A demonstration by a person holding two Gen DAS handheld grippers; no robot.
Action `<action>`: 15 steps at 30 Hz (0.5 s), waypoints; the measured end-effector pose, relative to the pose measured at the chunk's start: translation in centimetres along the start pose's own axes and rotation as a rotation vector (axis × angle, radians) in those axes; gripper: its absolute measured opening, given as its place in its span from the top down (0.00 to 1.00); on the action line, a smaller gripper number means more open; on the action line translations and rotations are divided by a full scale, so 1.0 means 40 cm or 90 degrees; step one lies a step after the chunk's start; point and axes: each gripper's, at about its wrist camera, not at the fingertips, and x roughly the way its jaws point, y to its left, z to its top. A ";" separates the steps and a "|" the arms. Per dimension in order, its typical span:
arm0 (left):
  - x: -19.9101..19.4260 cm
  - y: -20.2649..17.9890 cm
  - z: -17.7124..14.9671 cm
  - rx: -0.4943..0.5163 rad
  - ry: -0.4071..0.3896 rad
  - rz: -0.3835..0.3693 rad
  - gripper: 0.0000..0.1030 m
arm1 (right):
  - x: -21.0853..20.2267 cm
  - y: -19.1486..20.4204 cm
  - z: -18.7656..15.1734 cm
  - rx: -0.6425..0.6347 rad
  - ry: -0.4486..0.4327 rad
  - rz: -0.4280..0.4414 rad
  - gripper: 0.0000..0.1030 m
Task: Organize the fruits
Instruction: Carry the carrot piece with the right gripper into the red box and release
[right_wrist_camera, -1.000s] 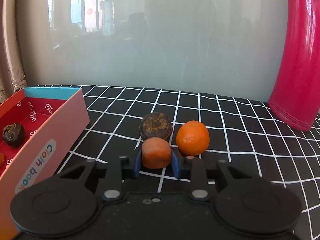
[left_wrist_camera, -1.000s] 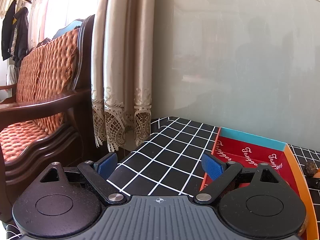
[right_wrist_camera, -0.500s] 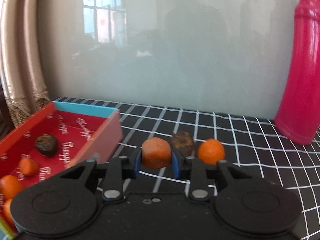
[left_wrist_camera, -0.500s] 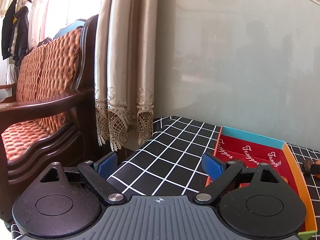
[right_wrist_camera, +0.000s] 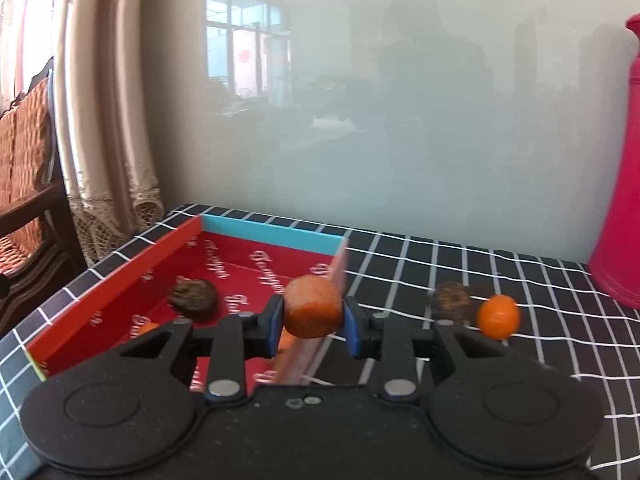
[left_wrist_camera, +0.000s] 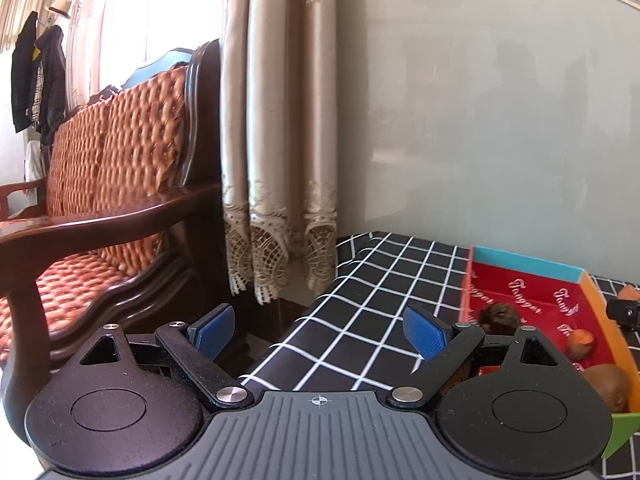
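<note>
Fruit, a dull orange piece, is seen clamped between the blue pads of the right gripper and held above the near right wall of the red box, clear of the surface. Inside the box a dark brown fruit is noted on the red floor, with part of a small orange piece visible behind the gripper's linkage. On the checked surface to the right of the box, a second dark fruit and a bright orange fruit are recorded touching or nearly so. A pink flask is observed upright at the far right. The left gripper is found with jaws spread wide and nothing between them, positioned over the surface's left edge beside the box, near a curtain and a wooden sofa
</note>
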 end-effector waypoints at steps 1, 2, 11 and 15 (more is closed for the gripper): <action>0.002 0.006 0.000 0.002 0.002 0.003 0.12 | 0.004 0.013 0.002 0.000 0.001 0.007 0.72; 0.005 0.013 -0.002 0.004 0.003 0.006 0.12 | 0.007 0.026 0.002 -0.001 0.001 0.012 0.72; 0.031 0.049 -0.013 0.004 0.026 0.023 0.12 | 0.026 0.133 -0.006 -0.020 0.009 0.056 0.70; 0.030 0.041 -0.013 0.005 0.024 0.019 0.12 | 0.006 0.134 -0.011 -0.016 -0.023 0.040 0.22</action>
